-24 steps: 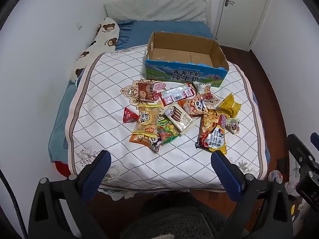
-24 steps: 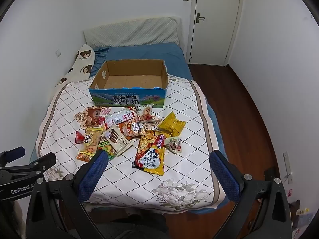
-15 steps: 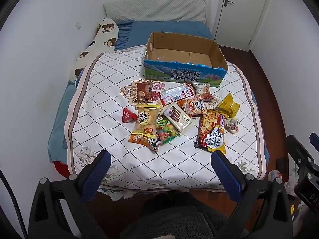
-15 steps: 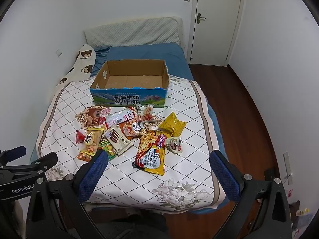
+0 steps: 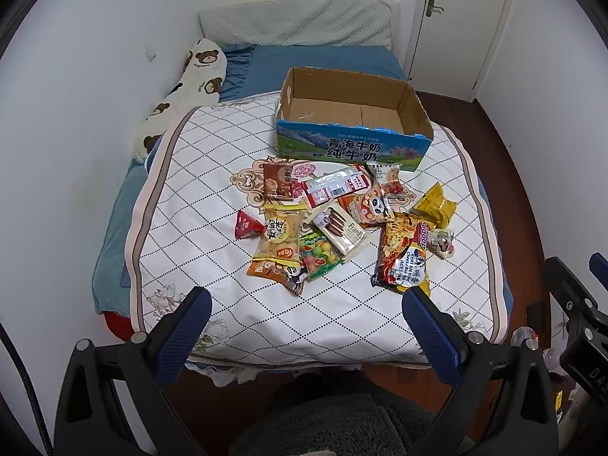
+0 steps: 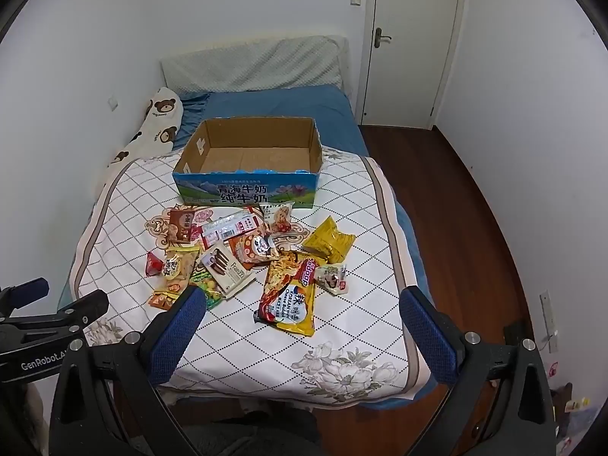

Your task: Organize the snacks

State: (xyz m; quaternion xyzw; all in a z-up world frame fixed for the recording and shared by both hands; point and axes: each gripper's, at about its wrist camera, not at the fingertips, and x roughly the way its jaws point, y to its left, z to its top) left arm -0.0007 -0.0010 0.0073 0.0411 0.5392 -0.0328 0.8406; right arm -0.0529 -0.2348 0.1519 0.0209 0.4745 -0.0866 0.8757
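Observation:
Several snack packets lie in a loose pile on the quilted bedspread (image 5: 212,174) (image 6: 342,326). Among them are a Korean noodle pack (image 5: 402,254) (image 6: 290,296), a yellow bag (image 5: 435,205) (image 6: 330,244), a red triangular packet (image 5: 247,225) (image 6: 154,264) and a wafer-stick box (image 5: 340,232) (image 6: 227,268). Behind the pile stands an empty cardboard box (image 5: 351,148) (image 6: 247,193) with a blue printed front. My left gripper (image 5: 306,298) hangs open above the bed's near edge, nothing between its fingers. My right gripper (image 6: 300,296) is open too, equally high above the pile.
A bear-print bolster (image 5: 182,95) (image 6: 152,129) lies along the left wall and a grey headboard cushion (image 5: 296,22) (image 6: 254,64) stands behind the blue sheet. Wooden floor (image 6: 456,209) runs right of the bed to a white door (image 6: 414,38). Clutter sits on the floor at lower right (image 5: 528,338).
Both views have shifted slightly: the bed and snacks sit a little lower and nearer in the left wrist view. Both grippers stay open and no packet has moved.

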